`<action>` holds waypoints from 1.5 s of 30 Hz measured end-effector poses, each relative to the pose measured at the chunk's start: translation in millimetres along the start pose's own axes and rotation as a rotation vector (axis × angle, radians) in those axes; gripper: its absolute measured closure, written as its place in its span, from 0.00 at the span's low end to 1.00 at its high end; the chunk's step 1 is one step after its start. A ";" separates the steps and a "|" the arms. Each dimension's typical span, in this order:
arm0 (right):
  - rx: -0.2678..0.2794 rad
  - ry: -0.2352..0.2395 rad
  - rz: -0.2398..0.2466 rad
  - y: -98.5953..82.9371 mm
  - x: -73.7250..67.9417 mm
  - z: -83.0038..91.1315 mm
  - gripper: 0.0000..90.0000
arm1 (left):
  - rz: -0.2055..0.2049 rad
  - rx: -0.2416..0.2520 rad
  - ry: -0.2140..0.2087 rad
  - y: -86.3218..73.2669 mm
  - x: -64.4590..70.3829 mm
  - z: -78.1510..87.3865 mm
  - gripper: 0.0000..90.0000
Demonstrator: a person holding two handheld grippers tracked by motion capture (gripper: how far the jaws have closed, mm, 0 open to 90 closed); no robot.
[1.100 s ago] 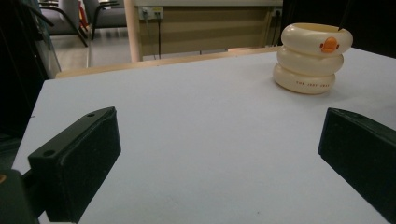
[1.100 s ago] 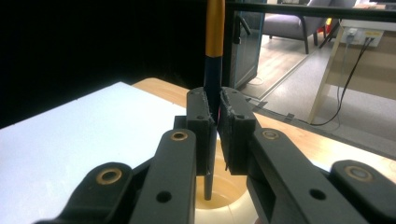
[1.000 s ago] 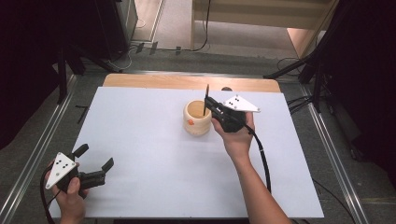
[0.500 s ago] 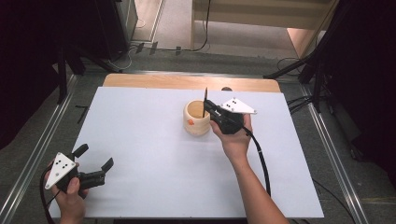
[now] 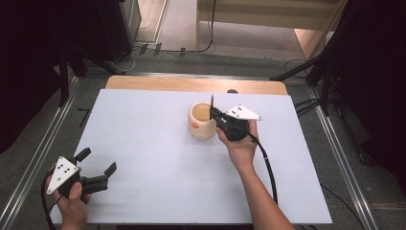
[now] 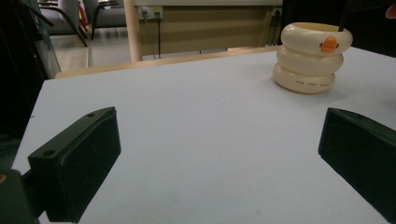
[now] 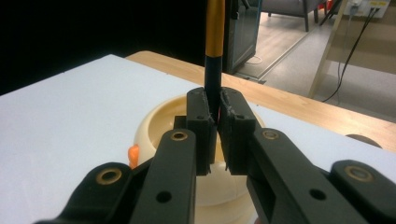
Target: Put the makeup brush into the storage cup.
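A cream ringed pen holder with an orange duck bill stands mid-table; in the left gripper view the pen holder is far right. My right gripper hovers at its right rim, shut on a thin black pen that stands upright over the opening. In the right gripper view my right gripper clamps the pen, black with a gold band, above the pen holder. My left gripper rests open at the table's front left corner, nothing between its fingers.
The white table top has a wooden strip along its far edge. Metal rails run down both sides. Dark stands and cables sit on the floor behind. A cable trails from the right gripper.
The right gripper has shifted slightly left with the pen, closer over the pen holder's opening. The left gripper has stayed put.
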State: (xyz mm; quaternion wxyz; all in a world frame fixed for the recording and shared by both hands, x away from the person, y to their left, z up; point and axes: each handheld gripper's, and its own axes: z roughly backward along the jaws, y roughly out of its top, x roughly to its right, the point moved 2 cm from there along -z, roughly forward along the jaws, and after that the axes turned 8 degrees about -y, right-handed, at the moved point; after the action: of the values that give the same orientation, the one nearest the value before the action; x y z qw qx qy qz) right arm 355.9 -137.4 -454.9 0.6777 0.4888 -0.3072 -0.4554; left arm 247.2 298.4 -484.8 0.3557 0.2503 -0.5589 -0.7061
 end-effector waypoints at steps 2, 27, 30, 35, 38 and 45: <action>-0.005 -0.001 0.001 -1.9 0.1 -0.7 0.94 | -0.001 -0.001 0.000 0.0 0.0 0.1 0.00; -0.039 0.013 -0.029 -5.9 1.2 0.5 0.93 | -0.002 -0.001 0.000 0.1 -0.2 0.3 0.00; -0.038 0.012 -0.025 -5.5 1.3 2.2 0.93 | -0.002 -0.002 -0.001 0.1 0.0 0.2 0.00; -0.041 0.016 -0.033 -4.9 2.0 3.7 0.91 | -0.002 -0.002 -0.001 0.2 0.3 0.1 0.00; -0.040 0.015 -0.033 -4.4 2.0 5.1 0.92 | -0.003 -0.002 -0.001 0.2 0.4 0.1 0.00; -0.029 0.014 -0.039 -6.4 3.7 10.7 0.92 | -0.001 -0.002 -0.003 0.0 0.4 -0.2 0.00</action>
State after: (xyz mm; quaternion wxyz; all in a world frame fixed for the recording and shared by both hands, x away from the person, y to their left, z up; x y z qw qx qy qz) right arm 346.1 -145.5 -457.4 0.6777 0.4880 -0.2863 -0.4697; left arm 247.1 298.0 -484.8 0.3548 0.2492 -0.5585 -0.7071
